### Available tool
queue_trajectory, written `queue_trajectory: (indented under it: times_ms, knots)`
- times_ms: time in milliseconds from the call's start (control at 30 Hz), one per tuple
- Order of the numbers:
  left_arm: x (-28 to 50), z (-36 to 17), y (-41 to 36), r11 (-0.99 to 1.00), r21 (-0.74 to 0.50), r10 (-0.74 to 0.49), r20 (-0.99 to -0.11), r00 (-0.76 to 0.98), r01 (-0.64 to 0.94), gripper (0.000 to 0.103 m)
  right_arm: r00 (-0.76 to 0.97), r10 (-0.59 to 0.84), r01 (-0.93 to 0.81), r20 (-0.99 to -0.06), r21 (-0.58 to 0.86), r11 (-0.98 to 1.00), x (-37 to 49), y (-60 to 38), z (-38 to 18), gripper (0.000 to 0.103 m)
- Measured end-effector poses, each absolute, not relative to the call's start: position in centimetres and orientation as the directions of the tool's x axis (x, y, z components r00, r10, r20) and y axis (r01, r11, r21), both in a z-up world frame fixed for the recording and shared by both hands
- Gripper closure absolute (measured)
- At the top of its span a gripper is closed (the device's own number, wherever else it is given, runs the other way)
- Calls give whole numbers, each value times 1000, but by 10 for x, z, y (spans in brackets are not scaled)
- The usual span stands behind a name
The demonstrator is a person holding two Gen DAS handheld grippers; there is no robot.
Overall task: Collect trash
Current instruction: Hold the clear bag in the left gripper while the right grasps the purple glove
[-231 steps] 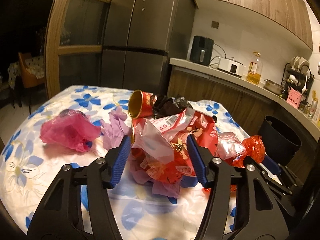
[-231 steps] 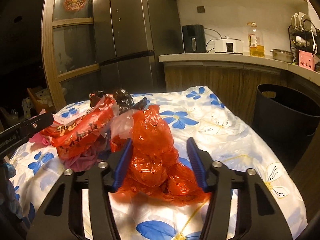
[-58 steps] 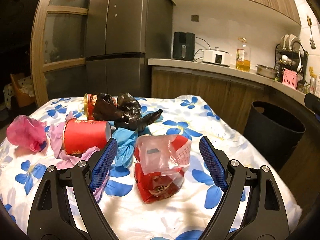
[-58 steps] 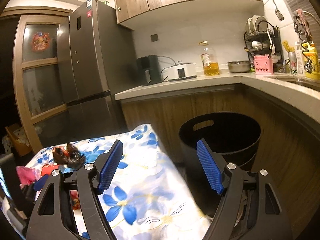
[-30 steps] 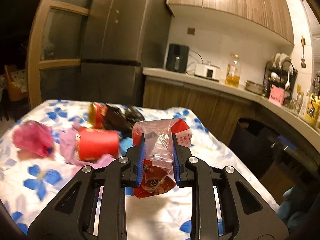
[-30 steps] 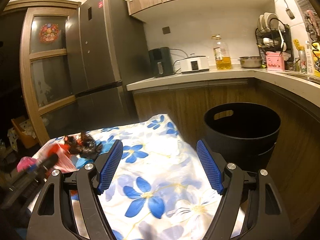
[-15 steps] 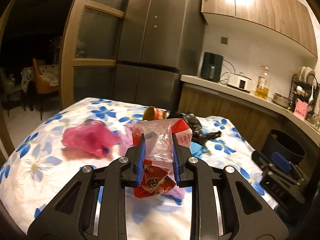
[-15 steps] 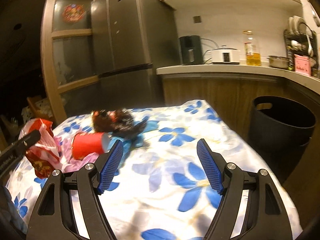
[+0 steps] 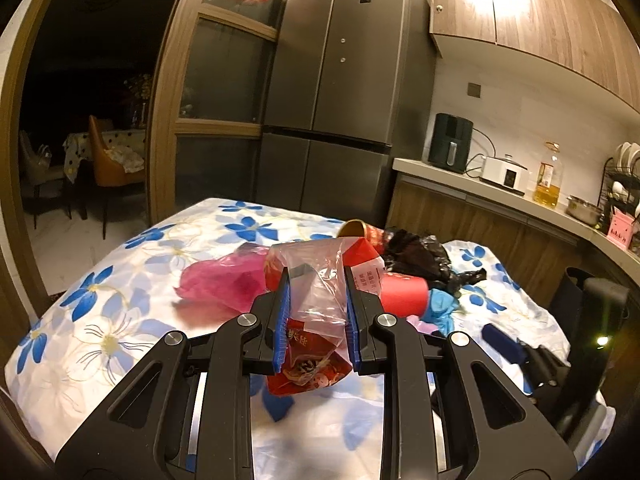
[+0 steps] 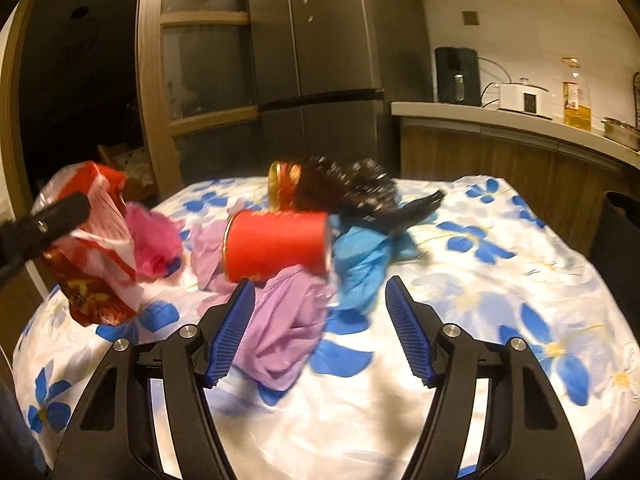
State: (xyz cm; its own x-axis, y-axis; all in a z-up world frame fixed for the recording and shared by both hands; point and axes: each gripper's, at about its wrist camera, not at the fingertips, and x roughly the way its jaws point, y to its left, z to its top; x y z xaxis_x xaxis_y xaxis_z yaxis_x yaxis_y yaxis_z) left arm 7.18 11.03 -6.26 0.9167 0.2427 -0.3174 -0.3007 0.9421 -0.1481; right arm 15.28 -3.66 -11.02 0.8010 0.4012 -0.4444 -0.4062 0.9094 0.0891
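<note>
My left gripper (image 9: pixel 317 276) is shut on a red snack bag (image 9: pixel 308 376) wrapped in clear plastic, held above the table's near side. The same bag (image 10: pixel 92 264) hangs at the left of the right wrist view. My right gripper (image 10: pixel 320 284) hovers low over the pile with its jaws closing. A lilac plastic bag (image 10: pixel 284 320) lies between its fingers, and the pads do not touch it. Just beyond lies a red paper cup (image 10: pixel 276 244) on its side. Around it are a blue glove (image 10: pixel 364 264), a black bag (image 10: pixel 352 192), a gold-rimmed red can (image 10: pixel 280 184) and a pink bag (image 10: pixel 152 240).
The table wears a white cloth with blue flowers (image 10: pixel 500 280). A black bin (image 10: pixel 616 224) stands off its right edge, by the wooden counter (image 9: pixel 460 200). A grey fridge (image 9: pixel 340 100) is behind, and a doorway with an orange chair (image 9: pixel 108 156) at left.
My left gripper has swung left with the snack bag still in it. My right gripper has come from the bin side down over the lilac bag and the cup, its jaws narrower.
</note>
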Motion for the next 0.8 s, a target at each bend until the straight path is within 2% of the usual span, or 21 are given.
queue_trajectory:
  times_ms: [133,300,500,567,667,800]
  knots:
    - [70,-65,115,939,-156,244,-324,914,-307,81,786,401,-413,-471,84,907,157,-26,-117,40]
    - [69,-70,117,940,-151,242,-332,912,-305,81,769,403,-422,-497,80,903,160,-21,-123,49]
    - [68,-71,117,940,-153,241,-337,910,-306,81,744,429,-445,-513,99,890,162,-17,-127,72]
    - [68,-71,116,940,-151,243,-337,910,-306,81,735,442,-453,-514,112,884,164,-18,-127,84]
    - [68,-71,116,940,-150,241,-338,910,-305,81,723,465,-466,-511,136,874,165,-20,-127,94]
    - [67,-71,113,943,-141,241,-339,909,-302,81,723,484,-475,-493,154,866,161,-26,-122,99]
